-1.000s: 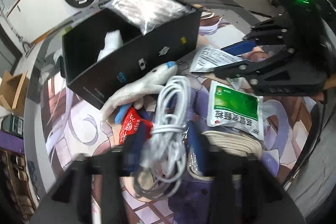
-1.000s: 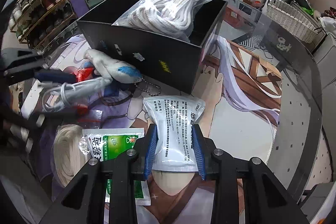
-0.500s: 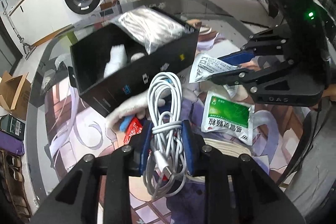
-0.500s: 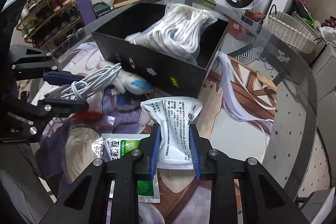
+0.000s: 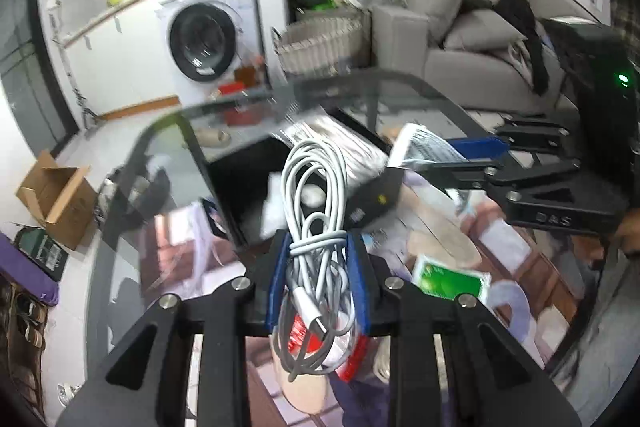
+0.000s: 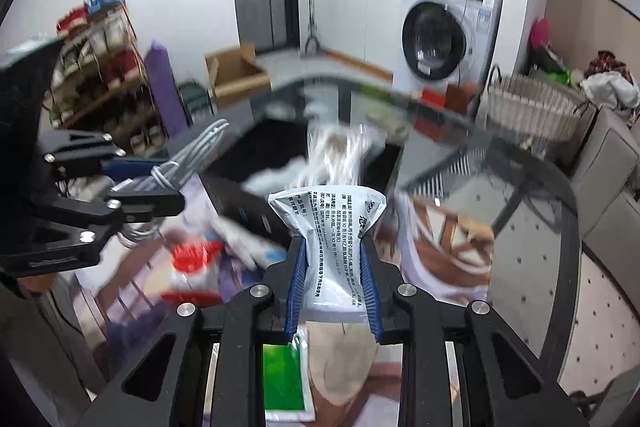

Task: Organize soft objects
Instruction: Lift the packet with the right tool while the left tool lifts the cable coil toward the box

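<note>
Left wrist: 1 cable bundle (image 5: 316, 227) gripped, 1 white pouch (image 6: 334, 247) w/ right.

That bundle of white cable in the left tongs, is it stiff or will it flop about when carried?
Probably floppy: the white cable bundle sags in loose loops below the left tongs, and its plug end dangles free. It looks light, since a pinch at the wrapped middle holds it up. The loops could snag on the black box rim.
</note>
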Motion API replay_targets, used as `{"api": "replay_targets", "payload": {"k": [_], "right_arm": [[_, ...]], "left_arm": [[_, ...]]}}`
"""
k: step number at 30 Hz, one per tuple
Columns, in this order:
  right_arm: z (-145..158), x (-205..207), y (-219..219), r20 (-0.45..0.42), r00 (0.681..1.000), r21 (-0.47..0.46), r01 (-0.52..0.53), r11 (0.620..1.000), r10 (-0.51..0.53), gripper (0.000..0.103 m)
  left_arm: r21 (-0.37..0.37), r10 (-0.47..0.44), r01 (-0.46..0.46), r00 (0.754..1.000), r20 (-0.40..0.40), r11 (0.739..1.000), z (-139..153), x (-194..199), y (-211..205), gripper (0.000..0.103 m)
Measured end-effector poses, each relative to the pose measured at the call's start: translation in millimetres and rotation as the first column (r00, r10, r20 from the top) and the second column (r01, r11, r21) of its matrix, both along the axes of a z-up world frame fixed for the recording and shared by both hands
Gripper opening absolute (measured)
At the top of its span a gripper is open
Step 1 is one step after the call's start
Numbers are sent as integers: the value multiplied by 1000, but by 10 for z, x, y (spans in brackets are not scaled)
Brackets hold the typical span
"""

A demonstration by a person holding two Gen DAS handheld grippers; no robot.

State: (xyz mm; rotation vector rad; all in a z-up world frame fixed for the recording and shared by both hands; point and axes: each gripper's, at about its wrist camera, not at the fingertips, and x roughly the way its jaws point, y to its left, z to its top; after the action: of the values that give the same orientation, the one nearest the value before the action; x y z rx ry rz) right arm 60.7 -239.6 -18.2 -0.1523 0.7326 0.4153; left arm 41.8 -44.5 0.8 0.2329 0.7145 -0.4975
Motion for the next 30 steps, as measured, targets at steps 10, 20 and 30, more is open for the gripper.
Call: {"api": "replay_targets", "payload": {"k": [10,20,30], "right_arm": [[355,-352,41,314,949,114,-58,992,19,26],[374,-425,64,338,941,127,-53,990,7,26],[379,-24,152,300,954,132,-32,991,-9,26]], "left_arm": [[-71,44,-34,989,143,997,190,-45,158,26],[-107,97,-75,972,216,991,295,-91,207,27],[-135,122,-95,969,215,986,351,91,183,26]]}}
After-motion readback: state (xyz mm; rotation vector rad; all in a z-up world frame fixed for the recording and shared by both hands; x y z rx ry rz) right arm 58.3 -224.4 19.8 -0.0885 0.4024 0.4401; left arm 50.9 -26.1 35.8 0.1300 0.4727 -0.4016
